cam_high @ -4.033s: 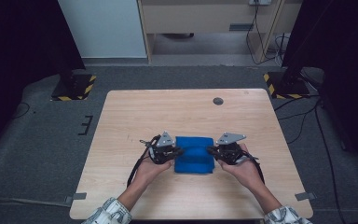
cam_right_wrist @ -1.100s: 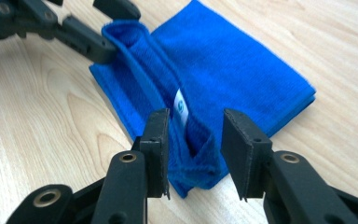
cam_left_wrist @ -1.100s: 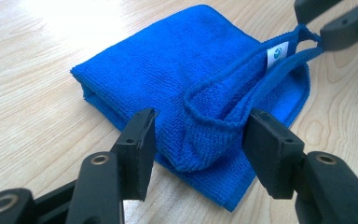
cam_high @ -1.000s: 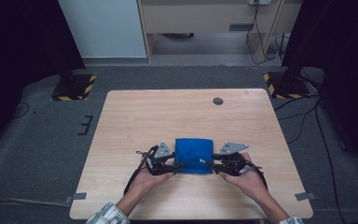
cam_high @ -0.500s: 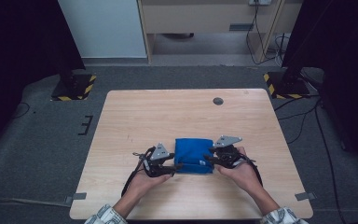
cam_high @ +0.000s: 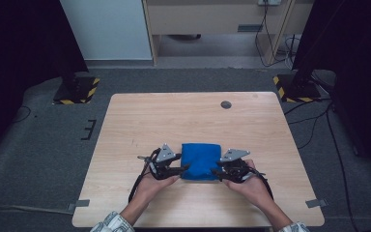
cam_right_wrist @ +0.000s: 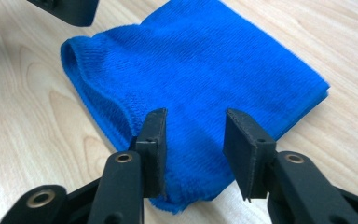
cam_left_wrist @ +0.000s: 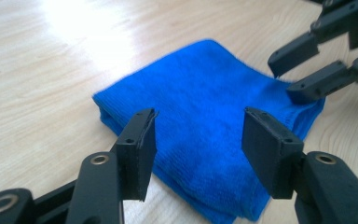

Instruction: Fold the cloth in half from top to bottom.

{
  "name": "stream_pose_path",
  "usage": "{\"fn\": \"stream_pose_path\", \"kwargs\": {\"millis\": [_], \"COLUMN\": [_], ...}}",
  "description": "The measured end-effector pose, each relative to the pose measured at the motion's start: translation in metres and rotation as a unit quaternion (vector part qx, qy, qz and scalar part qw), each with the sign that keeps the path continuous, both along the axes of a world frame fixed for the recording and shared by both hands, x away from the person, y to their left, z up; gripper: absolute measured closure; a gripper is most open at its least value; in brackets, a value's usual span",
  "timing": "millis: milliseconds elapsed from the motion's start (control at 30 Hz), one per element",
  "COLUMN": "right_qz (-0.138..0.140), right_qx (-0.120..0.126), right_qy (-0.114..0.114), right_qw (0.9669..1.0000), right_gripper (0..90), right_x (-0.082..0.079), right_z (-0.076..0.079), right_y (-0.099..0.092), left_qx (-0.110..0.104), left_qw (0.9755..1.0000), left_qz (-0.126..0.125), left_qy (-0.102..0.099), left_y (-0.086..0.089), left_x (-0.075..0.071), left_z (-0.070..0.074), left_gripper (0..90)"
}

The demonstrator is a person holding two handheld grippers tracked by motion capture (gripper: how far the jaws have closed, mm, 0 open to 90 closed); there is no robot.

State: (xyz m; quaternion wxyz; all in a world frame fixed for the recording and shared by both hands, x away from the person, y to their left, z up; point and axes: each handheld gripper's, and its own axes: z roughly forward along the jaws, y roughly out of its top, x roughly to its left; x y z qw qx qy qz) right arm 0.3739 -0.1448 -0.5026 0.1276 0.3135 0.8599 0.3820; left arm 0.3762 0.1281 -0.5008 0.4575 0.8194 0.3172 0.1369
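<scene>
A folded blue cloth (cam_high: 200,160) lies flat on the wooden table (cam_high: 193,121), near its front edge. My left gripper (cam_high: 185,168) is at the cloth's near left corner. In the left gripper view its jaws stand open (cam_left_wrist: 198,140) over the cloth (cam_left_wrist: 205,116) without pressing on it. My right gripper (cam_high: 216,172) is at the near right corner, also open (cam_right_wrist: 193,140), with the cloth's corner (cam_right_wrist: 200,74) lying between its pads. The right gripper (cam_left_wrist: 307,70) also appears across the cloth in the left gripper view.
A small dark round grommet (cam_high: 226,104) sits in the table's far right part. On the floor beyond the far corners stand black stands with yellow-and-black striped bases (cam_high: 75,92) (cam_high: 294,89). Cables run over the floor at the right.
Four seconds ago both grippers were farther up the cloth's sides; they have come back to its near corners. In the last second the right hand shifted slightly. The cloth has not moved.
</scene>
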Motion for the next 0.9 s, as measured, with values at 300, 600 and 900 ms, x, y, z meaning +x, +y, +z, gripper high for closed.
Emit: {"fn": "stream_pose_path", "kwargs": {"millis": [300, 600, 900], "right_qz": [0.001, 0.002, -0.007], "right_qx": [-0.021, -0.036, -0.03], "right_qy": [-0.009, -0.017, -0.018], "right_qw": [0.9997, 0.9992, 0.9994], "right_gripper": [49.1, 38.4, 23.8], "right_x": [-0.004, -0.006, -0.002], "right_z": [-0.007, -0.014, -0.014], "right_y": [-0.002, -0.001, -0.002], "left_qx": [0.061, 0.083, 0.074], "left_qw": [0.998, 0.9965, 0.9972], "left_qz": [-0.011, -0.012, -0.003], "left_qy": [0.003, 0.0, -0.008], "left_y": [-0.002, 0.0, 0.002], "left_x": [-0.002, -0.004, -0.003], "left_z": [-0.015, -0.019, -0.018], "left_gripper": [44.0, 42.4, 33.5]}}
